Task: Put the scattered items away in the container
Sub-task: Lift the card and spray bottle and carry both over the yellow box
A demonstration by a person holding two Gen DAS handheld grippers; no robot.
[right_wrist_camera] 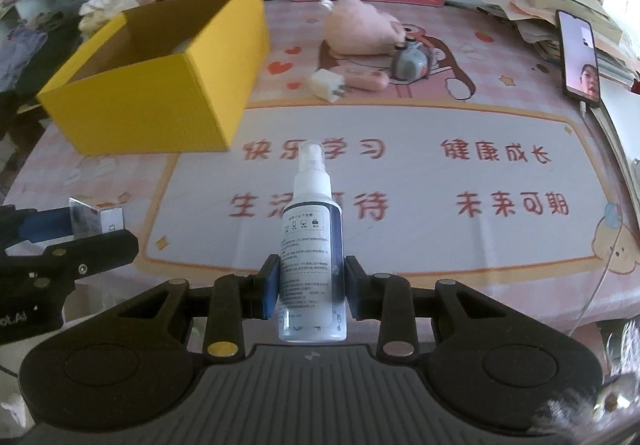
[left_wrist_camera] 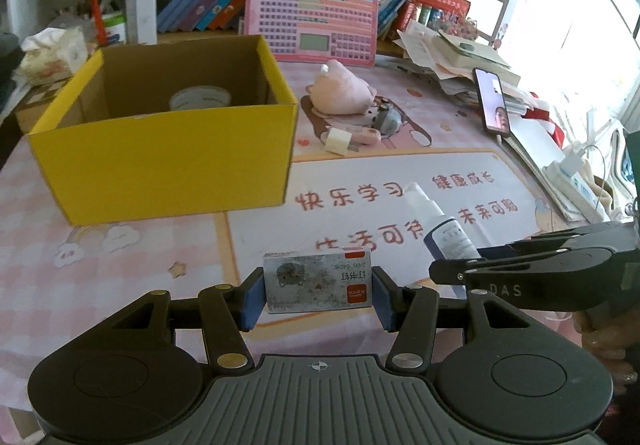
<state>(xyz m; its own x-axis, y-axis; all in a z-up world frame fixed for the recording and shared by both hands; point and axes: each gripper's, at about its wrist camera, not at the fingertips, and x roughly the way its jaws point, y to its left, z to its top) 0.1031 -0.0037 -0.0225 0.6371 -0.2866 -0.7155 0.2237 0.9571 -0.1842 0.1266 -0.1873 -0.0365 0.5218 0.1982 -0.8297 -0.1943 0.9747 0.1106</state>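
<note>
left claw (left_wrist_camera: pixel 319 287): pinches small flat grey cardboard staple box (left_wrist_camera: pixel 318 282) by its short ends, light, stiff, lower centre | right claw (right_wrist_camera: pixel 307 285): grips clear plastic spray bottle (right_wrist_camera: pixel 311 257) mid-body, slippery, light | open yellow cardboard box (left_wrist_camera: pixel 168 161) upper left, on bench

On the desk (right_wrist_camera: pixel 400 133) the box (right_wrist_camera: pixel 160 85) (a tape roll (left_wrist_camera: pixel 200 98) inside) sits left of the plush toy (right_wrist_camera: pixel 360 29), with the plug (right_wrist_camera: pixel 326 85) before the toy.

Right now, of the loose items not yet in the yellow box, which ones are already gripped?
The staple box in the left gripper and the spray bottle in the right gripper; the plug adapter and pink plush lie untouched.
</note>
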